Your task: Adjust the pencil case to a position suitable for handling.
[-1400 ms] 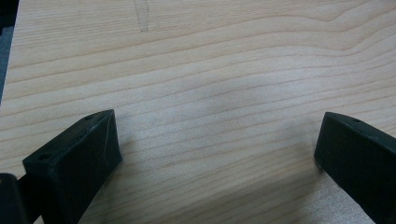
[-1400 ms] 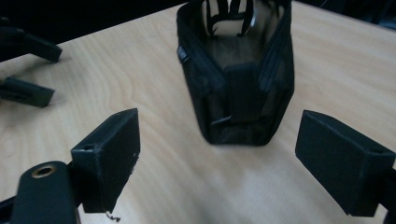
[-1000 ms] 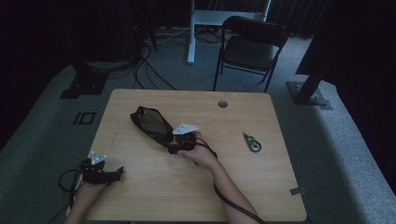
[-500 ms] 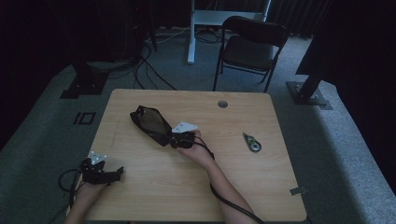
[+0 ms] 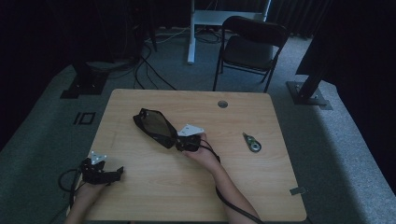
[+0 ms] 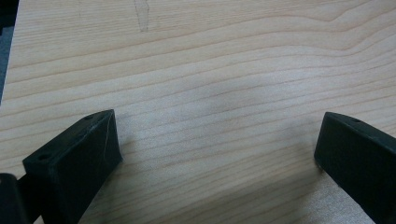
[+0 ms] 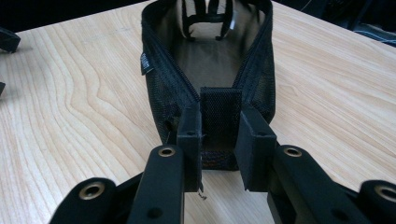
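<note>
Counting one black mesh pouch (image 5: 154, 127) mid-frame, right gripper (image 5: 180, 143) fingers clamped on its end tab; left gripper (image 5: 116, 173) fingers spread wide, one tape dispenser (image 5: 252, 142) at right.

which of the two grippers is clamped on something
The right gripper, near the table's middle: it is shut on the end tab of the black mesh pouch. The left gripper, at the near left edge, stands open over bare wood.

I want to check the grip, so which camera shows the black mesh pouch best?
The right gripper view: the black mesh pouch lies unzipped close up, its end tab pinched in the right gripper. The high view shows the whole pouch, small and dim.
</note>
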Tool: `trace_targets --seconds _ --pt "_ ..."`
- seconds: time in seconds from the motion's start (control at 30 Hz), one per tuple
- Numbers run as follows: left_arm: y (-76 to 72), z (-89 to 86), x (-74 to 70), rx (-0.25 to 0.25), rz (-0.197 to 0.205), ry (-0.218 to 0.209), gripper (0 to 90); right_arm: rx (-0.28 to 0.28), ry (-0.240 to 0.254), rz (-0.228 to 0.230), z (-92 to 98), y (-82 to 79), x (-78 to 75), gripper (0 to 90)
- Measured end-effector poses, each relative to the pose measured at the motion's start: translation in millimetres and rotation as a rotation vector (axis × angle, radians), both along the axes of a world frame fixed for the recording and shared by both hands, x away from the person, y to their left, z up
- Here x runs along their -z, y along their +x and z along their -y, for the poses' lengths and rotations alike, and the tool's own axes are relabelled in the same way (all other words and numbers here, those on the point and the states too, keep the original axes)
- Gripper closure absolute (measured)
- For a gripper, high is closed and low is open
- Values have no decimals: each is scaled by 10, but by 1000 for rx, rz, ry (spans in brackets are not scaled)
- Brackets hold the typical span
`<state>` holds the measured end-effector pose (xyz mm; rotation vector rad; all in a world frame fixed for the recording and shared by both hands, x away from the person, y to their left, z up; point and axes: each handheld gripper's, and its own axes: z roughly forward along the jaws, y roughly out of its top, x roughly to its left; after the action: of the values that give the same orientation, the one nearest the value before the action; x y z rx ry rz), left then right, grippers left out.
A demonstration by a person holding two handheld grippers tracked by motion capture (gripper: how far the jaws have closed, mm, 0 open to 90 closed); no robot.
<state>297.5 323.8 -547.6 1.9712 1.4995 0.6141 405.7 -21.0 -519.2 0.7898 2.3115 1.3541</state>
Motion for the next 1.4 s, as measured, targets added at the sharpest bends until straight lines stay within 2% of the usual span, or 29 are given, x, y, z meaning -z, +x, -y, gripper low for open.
trace_targets --seconds 0.1,0.33,0.67,0.7,1.1,1.4 --pt "0 0 0 0 0 0 4 10 10 -15 74 -24 -4 730" --pt "0 0 0 0 0 -1 4 33 4 -7 201 -71 -7 730" --pt "1 0 0 -1 0 -1 4 77 -6 -4 515 -144 -7 730" --pt "0 0 0 0 0 0 3 90 -4 -9 589 -161 -9 730" --pt "1 0 0 -1 0 -1 3 154 -16 0 939 -277 -9 728" --pt "1 0 0 0 0 0 3 219 -6 5 1211 -395 -4 728"
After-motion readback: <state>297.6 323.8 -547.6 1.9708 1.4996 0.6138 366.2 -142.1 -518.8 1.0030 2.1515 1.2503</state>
